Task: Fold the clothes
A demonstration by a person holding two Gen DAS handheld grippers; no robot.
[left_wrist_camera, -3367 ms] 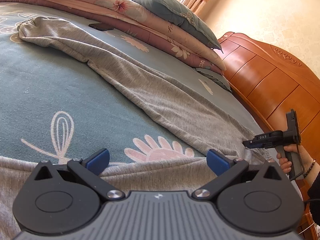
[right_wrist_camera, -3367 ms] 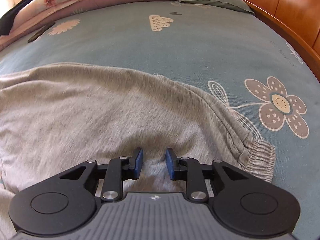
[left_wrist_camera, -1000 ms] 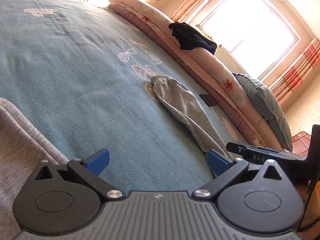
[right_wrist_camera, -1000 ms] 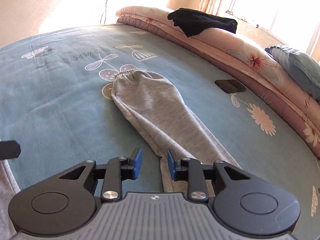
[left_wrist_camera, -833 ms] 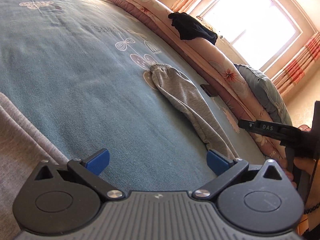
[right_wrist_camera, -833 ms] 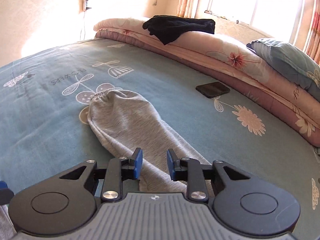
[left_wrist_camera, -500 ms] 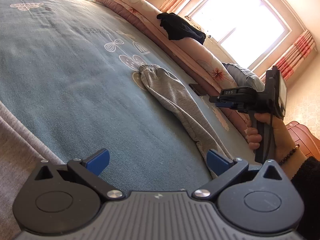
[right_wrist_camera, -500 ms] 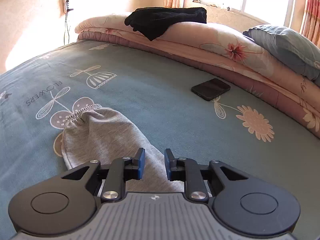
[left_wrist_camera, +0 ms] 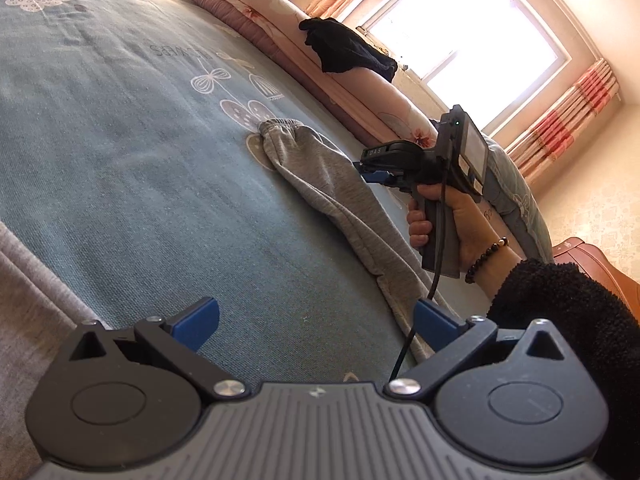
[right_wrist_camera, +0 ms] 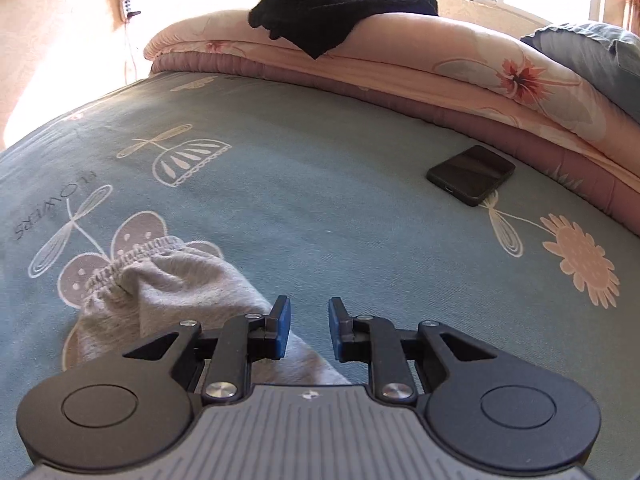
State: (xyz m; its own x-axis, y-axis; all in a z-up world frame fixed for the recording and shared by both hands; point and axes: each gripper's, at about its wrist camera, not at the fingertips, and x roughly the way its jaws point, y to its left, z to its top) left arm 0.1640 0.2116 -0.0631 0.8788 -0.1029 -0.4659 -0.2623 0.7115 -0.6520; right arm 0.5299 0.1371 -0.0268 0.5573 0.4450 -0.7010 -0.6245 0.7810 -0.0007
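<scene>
Left wrist view, right hand point(left_wrist_camera: 452, 216) upright, right gripper point(left_wrist_camera: 370, 171) above trouser leg point(left_wrist_camera: 328, 184)

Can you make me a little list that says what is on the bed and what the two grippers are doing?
clothing: grey sweatpants, one leg stretched across the bedsheet, elastic cuff at the far end
left gripper: open, empty, low over the bedsheet
right gripper: partly open, empty, jaws have just been closing, above the sweatpants leg near the cuff
phone: black, flat on the bedsheet
black garment: draped on the folded quilt
</scene>
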